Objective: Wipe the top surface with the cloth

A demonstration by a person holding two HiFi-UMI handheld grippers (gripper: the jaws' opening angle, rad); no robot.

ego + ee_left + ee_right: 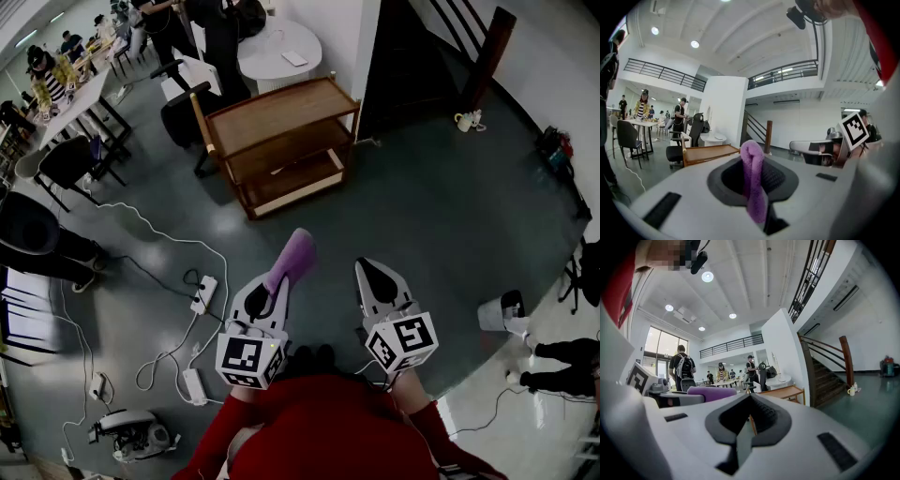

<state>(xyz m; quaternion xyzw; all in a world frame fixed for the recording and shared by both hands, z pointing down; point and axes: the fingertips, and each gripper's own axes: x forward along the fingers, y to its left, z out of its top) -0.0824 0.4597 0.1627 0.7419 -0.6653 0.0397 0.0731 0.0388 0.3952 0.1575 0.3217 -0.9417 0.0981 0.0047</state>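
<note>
Head view: your left gripper (277, 284) clamps purple cloth (293, 257) above grey floor (422, 206). Your right gripper (373, 274) sits just beside it. Wooden cart (281, 141) stands well apart, ahead of you.

Left gripper view: jaws pinch cloth (753, 178), folded strip upright between them. Cart (710, 152) lies beyond.

Right gripper view: jaws narrow, nearly together, nothing between. Cloth (710, 392) shows at left, cart (785, 392) ahead.

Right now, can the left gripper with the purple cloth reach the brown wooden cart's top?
Probably not yet: the left gripper hangs well short of the brown wooden cart; only grey floor lies between.
</note>
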